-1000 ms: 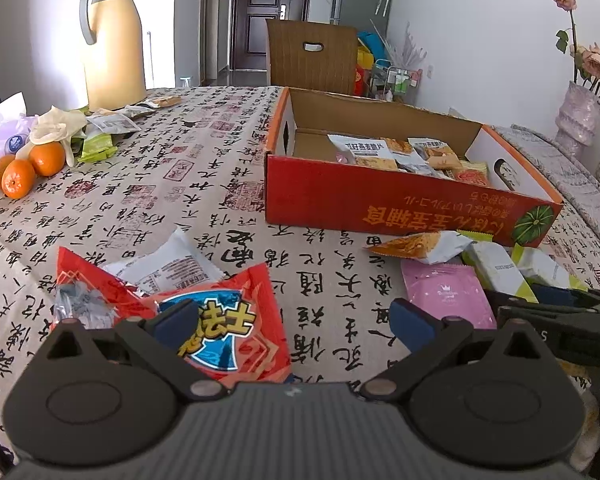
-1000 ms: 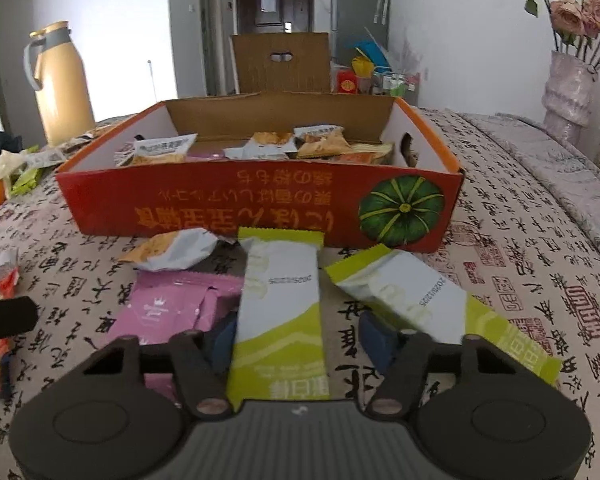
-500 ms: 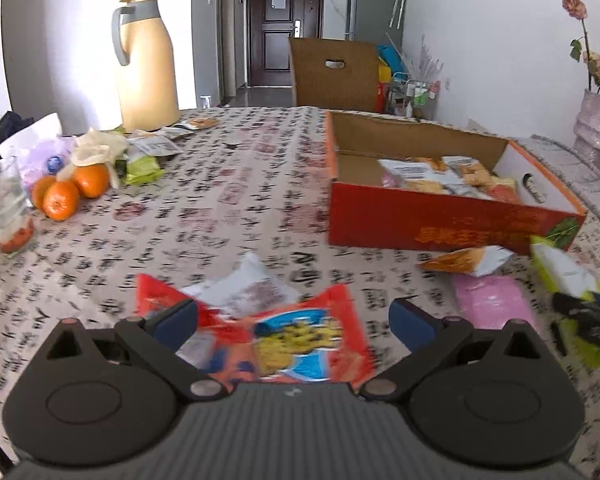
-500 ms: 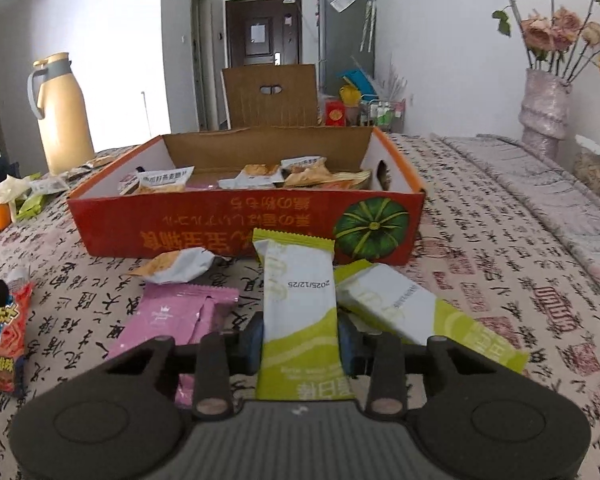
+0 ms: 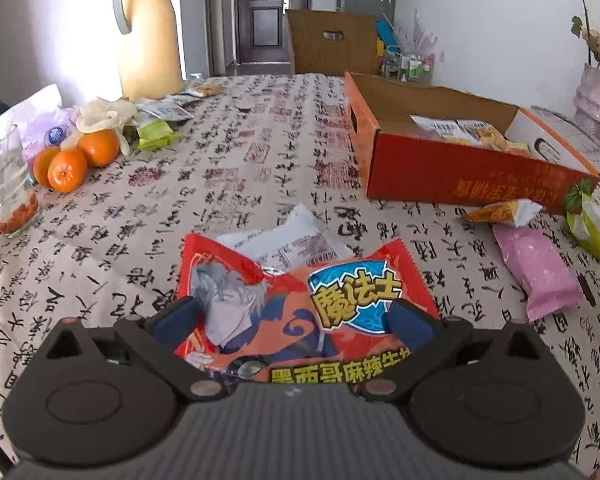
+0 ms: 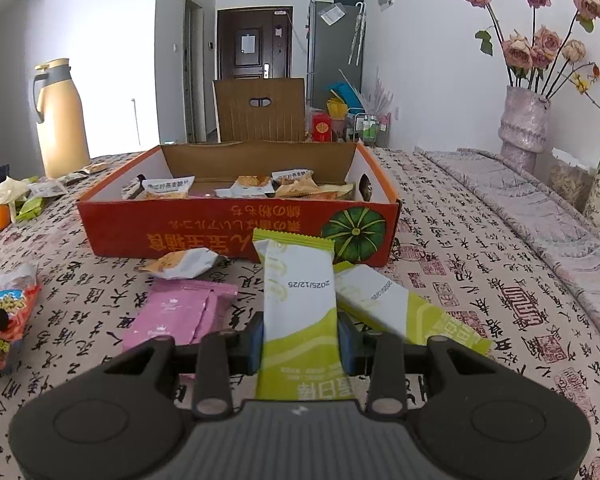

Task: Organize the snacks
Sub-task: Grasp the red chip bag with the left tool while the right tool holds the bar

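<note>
A red snack bag lies flat on the patterned tablecloth, partly over a white packet. My left gripper is open, its fingers wide on either side of the bag. My right gripper is shut on a green-and-white packet, with both pads pressing its sides and its far end raised toward the red cardboard box. The box holds several packets. In front of it lie a second green-and-white packet, a pink packet and a small orange-and-white packet.
A tall yellow thermos, oranges, a glass and more packets sit at the table's far left. A vase of flowers stands at the right. A wooden chair is behind the box.
My left gripper has shifted left, so the red bag now sits between its open fingers. My right gripper has shut on the green-and-white packet and raised it a little.
</note>
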Available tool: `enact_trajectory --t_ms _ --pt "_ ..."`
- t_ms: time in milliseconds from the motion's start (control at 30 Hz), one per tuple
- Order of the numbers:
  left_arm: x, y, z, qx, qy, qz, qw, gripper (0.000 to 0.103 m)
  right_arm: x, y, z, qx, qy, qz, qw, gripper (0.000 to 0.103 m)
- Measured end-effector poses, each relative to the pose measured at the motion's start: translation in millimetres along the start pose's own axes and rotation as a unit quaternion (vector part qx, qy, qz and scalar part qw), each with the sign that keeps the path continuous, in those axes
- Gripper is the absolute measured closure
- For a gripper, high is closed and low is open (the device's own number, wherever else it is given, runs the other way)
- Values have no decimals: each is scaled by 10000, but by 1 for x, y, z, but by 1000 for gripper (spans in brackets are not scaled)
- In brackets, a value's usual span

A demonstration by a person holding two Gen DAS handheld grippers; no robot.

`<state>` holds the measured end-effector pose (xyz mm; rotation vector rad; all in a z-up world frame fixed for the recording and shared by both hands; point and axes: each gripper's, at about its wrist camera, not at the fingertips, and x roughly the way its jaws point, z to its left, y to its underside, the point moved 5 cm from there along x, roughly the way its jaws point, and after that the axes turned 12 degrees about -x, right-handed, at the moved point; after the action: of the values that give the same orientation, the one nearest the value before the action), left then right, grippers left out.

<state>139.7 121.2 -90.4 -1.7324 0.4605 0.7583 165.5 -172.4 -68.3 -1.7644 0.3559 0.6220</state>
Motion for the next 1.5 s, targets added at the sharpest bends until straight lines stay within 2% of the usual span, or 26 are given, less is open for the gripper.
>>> enact_trajectory --t_ms 167,567,767,867,933,1133,1367,1433,1500 --pt "4 6 -4 12 138 31 9999 0 -6 -1 4 -51 18 -27 10000 68" --pt "-1 13 -44 10 531 -15 9986 3 -13 1 -1 0 82 -65 9999 67" --pt "-16 -1 -30 -19 410 -314 9987 0 -15 5 -6 82 78 -75 9999 67" --pt "-8 -3 -17 -24 201 -198 9996 0 -14 6 -7 104 47 -61 9999 67" --pt "3 0 -11 -80 167 30 9998 0 -14 6 -6 103 18 -64 9999 67" --pt "14 8 -13 -427 641 404 9962 0 -14 7 -3 92 -2 -47 9999 67" --pt "15 14 -29 -365 775 380 9956 1 -13 9 -4 109 -8 -31 9999 67" --pt "13 16 -32 -389 757 358 9957 4 -13 9 -4 107 -26 -29 9999 67" --pt "9 16 -33 -441 856 351 9947 15 -13 10 -3 107 -45 -26 9999 67"
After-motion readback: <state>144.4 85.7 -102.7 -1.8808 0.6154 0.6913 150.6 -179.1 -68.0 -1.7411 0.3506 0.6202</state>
